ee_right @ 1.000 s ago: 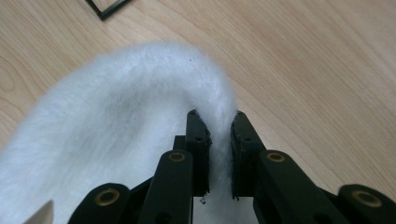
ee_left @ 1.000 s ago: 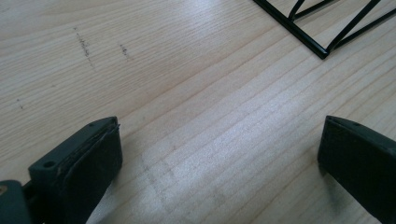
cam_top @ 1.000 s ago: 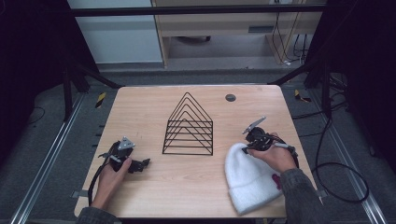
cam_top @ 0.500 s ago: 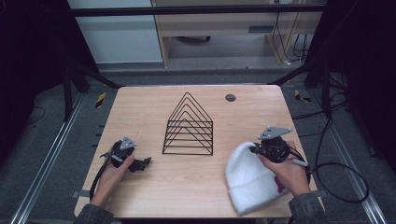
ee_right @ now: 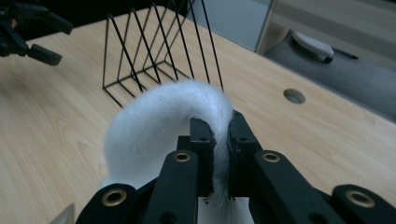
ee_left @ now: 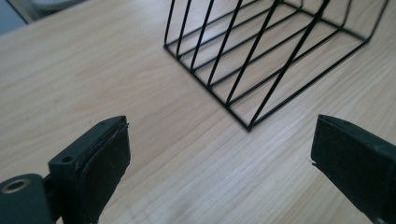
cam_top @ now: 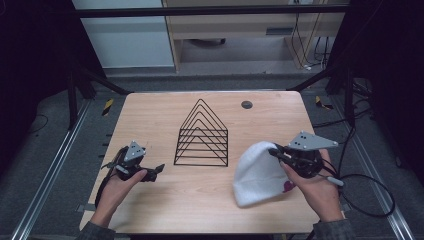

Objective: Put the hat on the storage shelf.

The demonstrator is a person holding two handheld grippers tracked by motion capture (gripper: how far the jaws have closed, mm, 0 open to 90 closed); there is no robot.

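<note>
My work surface is a light wooden table (cam_top: 150, 110) with a round hole (cam_top: 246, 104) near its far right corner. Grey floor (cam_top: 45, 150) surrounds it, with metal rails (cam_top: 47, 175) left and right. A black frame bar (cam_top: 210, 10) crosses beyond. A pale wooden cabinet (cam_top: 230, 25) stands behind; cables (cam_top: 310, 45) hang far right. Sides are dark.

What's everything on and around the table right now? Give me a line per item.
knit hat: one, white, front right of table, its edge pinched in the right gripper
wire rack: one, black, triangular, upright at table centre
table: one, light wood
hole: one, dark, round, in the tabletop at the far right
left gripper: one, black, front left, jaws wide apart with nothing between, aimed toward the rack
right gripper: one, black, front right, shut on the hat
hands: two, entering from the bottom edge, one on each gripper
</note>
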